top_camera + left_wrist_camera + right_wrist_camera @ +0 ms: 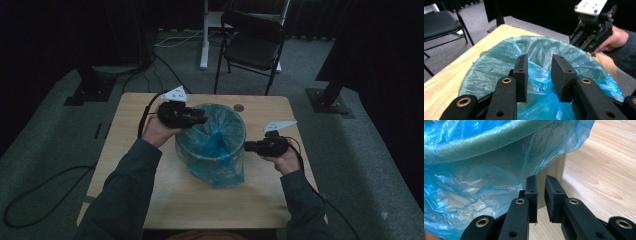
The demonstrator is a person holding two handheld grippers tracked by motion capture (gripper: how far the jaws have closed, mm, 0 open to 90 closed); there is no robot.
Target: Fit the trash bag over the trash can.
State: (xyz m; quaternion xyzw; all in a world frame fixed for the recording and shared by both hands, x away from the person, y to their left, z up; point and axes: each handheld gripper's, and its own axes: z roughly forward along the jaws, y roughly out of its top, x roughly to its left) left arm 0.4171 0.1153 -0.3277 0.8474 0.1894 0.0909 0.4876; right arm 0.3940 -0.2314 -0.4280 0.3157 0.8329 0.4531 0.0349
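Note:
A round bin (186, 150) lined with a thin blue plastic bag (215, 142) stands in the middle of the wooden table (130, 145). My left gripper (202, 120) hovers over the bin's far left rim; in the left gripper view its jaws (539, 58) stand apart above the bag (499, 57) with nothing pinched. My right gripper (247, 146) is at the bin's right side, below the rim. Its jaws (541, 178) leave a narrow gap, through which the tan bin wall (554, 167) shows, and the hanging bag edge (486, 170) ends just above the left jaw.
A black folding chair (252, 42) stands beyond the table's far edge, with cables on the carpet around it. The right gripper (584, 43) and its hand appear across the bin in the left gripper view. Bare tabletop (604, 170) lies right of the bin.

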